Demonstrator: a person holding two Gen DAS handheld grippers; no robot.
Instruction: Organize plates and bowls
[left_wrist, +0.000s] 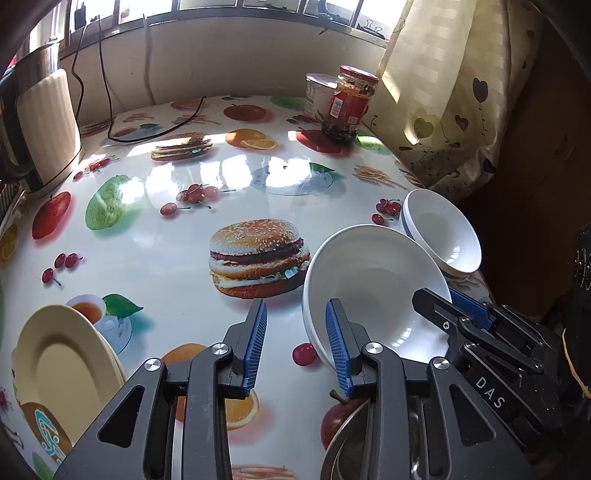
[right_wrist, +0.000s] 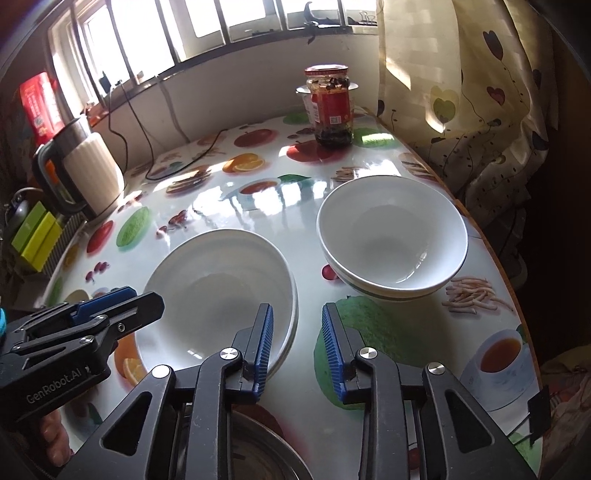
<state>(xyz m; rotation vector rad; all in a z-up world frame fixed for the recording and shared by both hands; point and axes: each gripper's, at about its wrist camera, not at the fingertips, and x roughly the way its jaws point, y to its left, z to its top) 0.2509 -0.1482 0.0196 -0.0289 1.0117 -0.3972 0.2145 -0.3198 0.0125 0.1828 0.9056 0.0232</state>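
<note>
A wide white bowl (left_wrist: 373, 284) (right_wrist: 221, 288) sits near the table's front, apparently stacked on another like it. A stack of deeper white bowls (left_wrist: 443, 232) (right_wrist: 391, 236) stands to its right near the table edge. A cream plate (left_wrist: 62, 362) lies at the front left. My left gripper (left_wrist: 295, 347) is open, its right finger (left_wrist: 338, 347) over the wide bowl's near rim. My right gripper (right_wrist: 297, 347) is open, its left finger (right_wrist: 264, 343) at the wide bowl's right rim. The right gripper also shows in the left wrist view (left_wrist: 461, 314), and the left gripper in the right wrist view (right_wrist: 110, 314).
A metal dish (left_wrist: 354, 443) (right_wrist: 255, 450) lies under the grippers at the front edge. A red-lidded jar (left_wrist: 349, 103) (right_wrist: 332, 107) and a white tub (left_wrist: 317, 94) stand at the back right. A kettle (left_wrist: 40, 122) (right_wrist: 85, 173) stands at the left. A curtain (right_wrist: 461, 92) hangs on the right.
</note>
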